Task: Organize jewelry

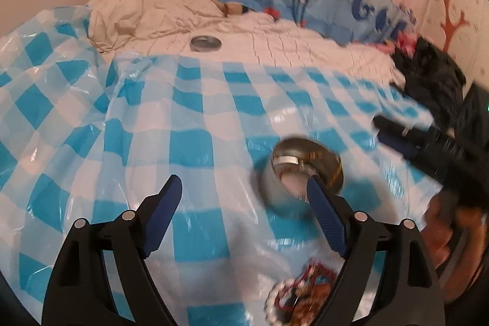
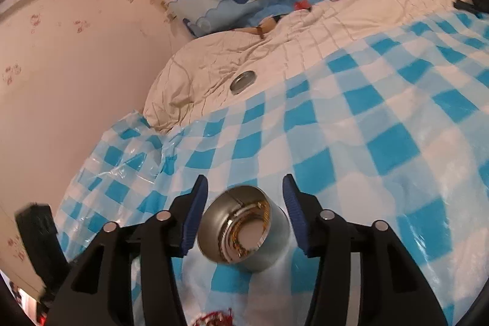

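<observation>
Right wrist view: showing a round metal tin (image 2: 244, 229) lying tipped on the blue-and-white checked plastic sheet (image 2: 382, 118), at lower centre of the frame, between the blue pads of the right gripper (image 2: 246, 188) without touching either one; jaws standing apart, nothing pinched. Tin's short axis leaning toward the lower left of the frame, open mouth facing the camera, a gold chain (image 2: 259, 211) curling round the inside wall. Flat metal lid (image 2: 243, 80) resting apart on the cream quilt (image 2: 321, 26), above centre, well away from the tin.

Left wrist view: catching the same tin (image 1: 301, 171) at right of centre, mouth turned up and toward the right, partly behind the right-hand pad of the left gripper (image 1: 243, 188); jaws spread wide, holding nothing. Right gripper (image 1: 397, 133) entering blurred from the right edge. Red, white and blue beaded jewelry (image 1: 301, 292) lying in a heap on the sheet at bottom, right of centre. Lid (image 1: 205, 43) sitting on the quilt in the upper middle
</observation>
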Tool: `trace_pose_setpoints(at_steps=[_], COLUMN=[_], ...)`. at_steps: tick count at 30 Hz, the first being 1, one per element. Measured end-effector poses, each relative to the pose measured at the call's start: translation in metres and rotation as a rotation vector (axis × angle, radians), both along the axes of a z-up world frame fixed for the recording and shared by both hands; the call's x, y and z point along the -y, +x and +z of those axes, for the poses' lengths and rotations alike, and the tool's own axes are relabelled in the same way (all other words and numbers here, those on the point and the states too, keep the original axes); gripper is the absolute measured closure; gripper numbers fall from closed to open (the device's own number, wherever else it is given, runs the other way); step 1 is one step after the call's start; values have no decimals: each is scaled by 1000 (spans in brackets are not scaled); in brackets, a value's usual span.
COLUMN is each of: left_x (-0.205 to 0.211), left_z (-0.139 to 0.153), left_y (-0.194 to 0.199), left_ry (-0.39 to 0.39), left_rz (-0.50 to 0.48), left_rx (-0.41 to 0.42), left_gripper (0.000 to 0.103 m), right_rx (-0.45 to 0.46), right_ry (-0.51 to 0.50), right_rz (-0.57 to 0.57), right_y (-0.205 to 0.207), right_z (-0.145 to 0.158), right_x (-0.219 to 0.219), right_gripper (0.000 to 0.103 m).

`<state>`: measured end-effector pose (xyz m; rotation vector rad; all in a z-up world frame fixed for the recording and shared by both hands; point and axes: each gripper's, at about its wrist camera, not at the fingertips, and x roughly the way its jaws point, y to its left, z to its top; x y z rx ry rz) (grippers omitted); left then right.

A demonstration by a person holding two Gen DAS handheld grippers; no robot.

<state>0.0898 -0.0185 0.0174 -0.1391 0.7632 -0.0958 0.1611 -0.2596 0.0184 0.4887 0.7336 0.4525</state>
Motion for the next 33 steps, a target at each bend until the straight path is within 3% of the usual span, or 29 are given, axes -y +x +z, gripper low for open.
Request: trace_pose_setpoints(at_steps=[3,6,10,13,16,20,22,26,29,33], left_x=[2,-12,-32,-38,-38,-32,-28,-25,-26,-27], left_z=[-7,-10,-16,-18,-17,-20,-20,-20,-20,-19], left_y=[-12,-29,-40,-41,-41,-40,-38,-40,-41,-42], left_ry=[48,17,-44,-37,-41,-16,-10,0,3,-6], left_rz=[-21,7,51,65,60,43,32,26,28,30], left_rx=[-24,-40,-65,-69,-68,-74,-80,-78,-79,-79], left_gripper=[23,23,22,22,22,22,22,21,21,21], right_rx=[-36,-52,-80,-98,-94,-99,-75,-21,-38,75], right_ry=[-2,-124,-232,-257,-399,-427,-427,-476,-507,-609], right_rz=[-48,-113,-108,-93,-83,-73,-70,-64,-25,-64], right_y=[-7,2,18,26,32,33,30,26,27,16], right_z=[-4,-6,-27,-42,-53,-57,-52,-45,-50,-40], right_x=[18,16,0,-11,-30,-33,-34,-44,-50,-59], right_gripper=[48,48,48,48,47,46,38,37,36,28])
